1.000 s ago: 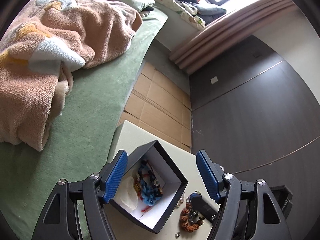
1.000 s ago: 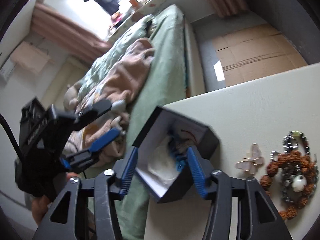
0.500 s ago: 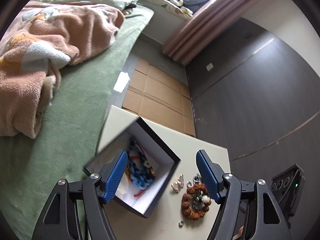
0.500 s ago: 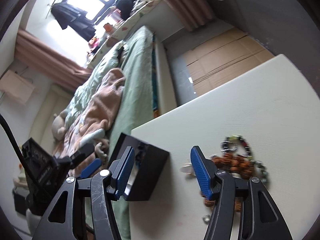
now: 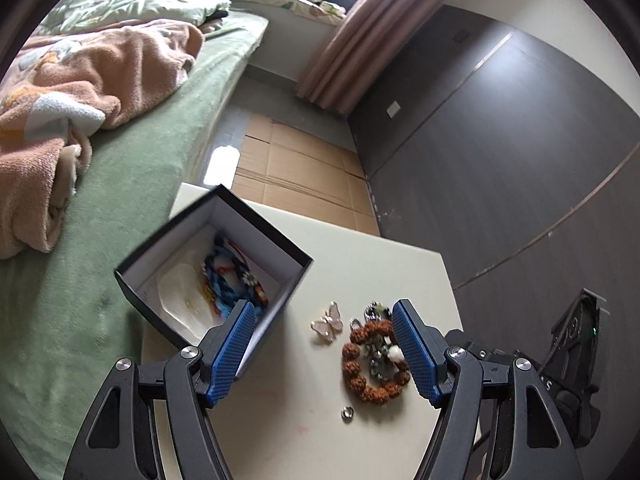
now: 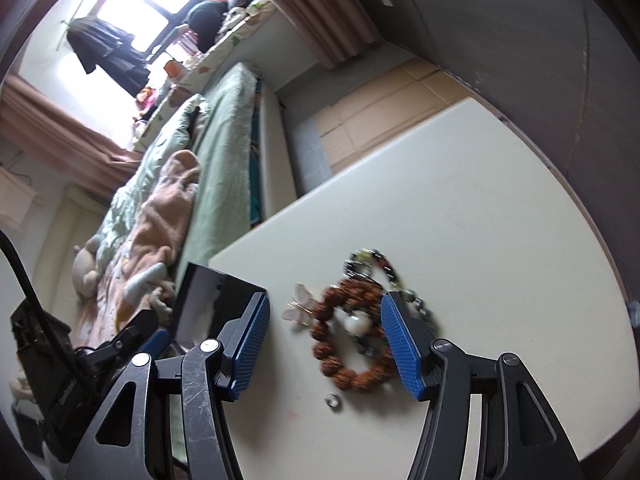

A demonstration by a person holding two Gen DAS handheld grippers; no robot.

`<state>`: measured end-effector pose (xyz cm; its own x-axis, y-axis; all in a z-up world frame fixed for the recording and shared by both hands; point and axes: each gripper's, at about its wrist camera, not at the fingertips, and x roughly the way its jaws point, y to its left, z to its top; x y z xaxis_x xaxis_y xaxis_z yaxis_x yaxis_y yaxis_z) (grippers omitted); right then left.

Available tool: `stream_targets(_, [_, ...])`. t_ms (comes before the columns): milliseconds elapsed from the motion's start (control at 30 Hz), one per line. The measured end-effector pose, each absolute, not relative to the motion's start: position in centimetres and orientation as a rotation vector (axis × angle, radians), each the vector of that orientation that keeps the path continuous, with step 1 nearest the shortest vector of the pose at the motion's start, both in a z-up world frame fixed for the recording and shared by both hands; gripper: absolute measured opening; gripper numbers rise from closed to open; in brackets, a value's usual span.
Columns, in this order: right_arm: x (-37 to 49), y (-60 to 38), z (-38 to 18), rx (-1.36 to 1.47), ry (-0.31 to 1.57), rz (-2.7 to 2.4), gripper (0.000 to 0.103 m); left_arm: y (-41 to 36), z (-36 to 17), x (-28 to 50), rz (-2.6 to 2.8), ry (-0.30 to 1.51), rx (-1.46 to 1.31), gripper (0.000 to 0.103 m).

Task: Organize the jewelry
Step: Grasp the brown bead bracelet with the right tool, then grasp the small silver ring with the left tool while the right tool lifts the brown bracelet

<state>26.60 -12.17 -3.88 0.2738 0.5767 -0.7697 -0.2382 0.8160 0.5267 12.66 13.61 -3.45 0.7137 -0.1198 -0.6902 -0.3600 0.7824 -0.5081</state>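
Note:
An open black box point(image 5: 296, 268) with a white inside stands at the table's left edge and holds a blue beaded piece point(image 5: 228, 280) and a white shell-like piece point(image 5: 180, 296). It also shows in the right wrist view point(image 6: 208, 300). On the cream table point(image 5: 380, 256) lie a butterfly brooch point(image 5: 328, 322), a brown bead bracelet point(image 5: 374, 364) over a dark chain, and a small ring point(image 5: 347, 413). My left gripper point(image 5: 332, 356) is open above them. My right gripper point(image 6: 324, 348) is open around the bracelet point(image 6: 352, 344), above it.
A green bed point(image 5: 132, 184) with a peach blanket point(image 5: 80, 80) borders the table's left side. Cardboard point(image 5: 296, 172) covers the floor beyond the table. A dark wall point(image 5: 500, 140) stands to the right.
Both grippers have pulled back and shifted right, from the box towards the loose jewelry. The right gripper now frames the bracelet instead of the box. Both stay open.

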Motion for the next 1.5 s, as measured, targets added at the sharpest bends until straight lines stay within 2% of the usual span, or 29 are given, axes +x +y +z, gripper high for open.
stream_targets(300, [26.4,-12.7,-6.9,0.268,1.278,0.514,0.058,10.8,-4.0,12.9,0.115,0.825,-0.588,0.072])
stream_targets(433, [26.1,-12.1,-7.6,0.222,1.293,0.516,0.055,10.0,-4.4,12.9,0.110,0.855,-0.558,0.065])
stream_targets(567, [26.1,-11.3,-8.2,0.205,1.308,0.513,0.041,9.4,-4.7,12.7,0.107,0.875,-0.543,0.059])
stream_targets(733, [25.9,-10.3,-8.8,0.128,1.299,0.487,0.040,9.2,-5.1,12.3,0.114,0.890,-0.541,0.058])
stream_targets(767, [25.9,-10.2,-8.8,0.110,1.291,0.479,0.035,9.2,-5.1,12.2,0.115,0.891,-0.540,0.058])
stream_targets(800, [25.9,-10.3,-8.8,0.100,1.290,0.472,0.021,9.2,-5.1,12.2,0.115,0.891,-0.539,0.058])
stream_targets(1000, [25.8,-12.2,-7.2,0.185,1.253,0.523,0.020,8.6,-5.1,12.0,0.109,0.897,-0.522,0.058])
stream_targets(1067, [25.6,-13.0,-6.0,0.228,1.222,0.561,0.020,8.2,-5.3,12.0,0.102,0.902,-0.514,0.050])
stream_targets(1133, [25.5,-14.0,-4.7,0.270,1.188,0.601,0.020,7.7,-5.5,12.1,0.084,0.916,-0.515,0.048])
stream_targets(1500, [24.8,-17.4,-0.8,0.372,1.087,0.646,0.020,4.3,-7.8,13.0,0.063,0.999,-0.395,0.047])
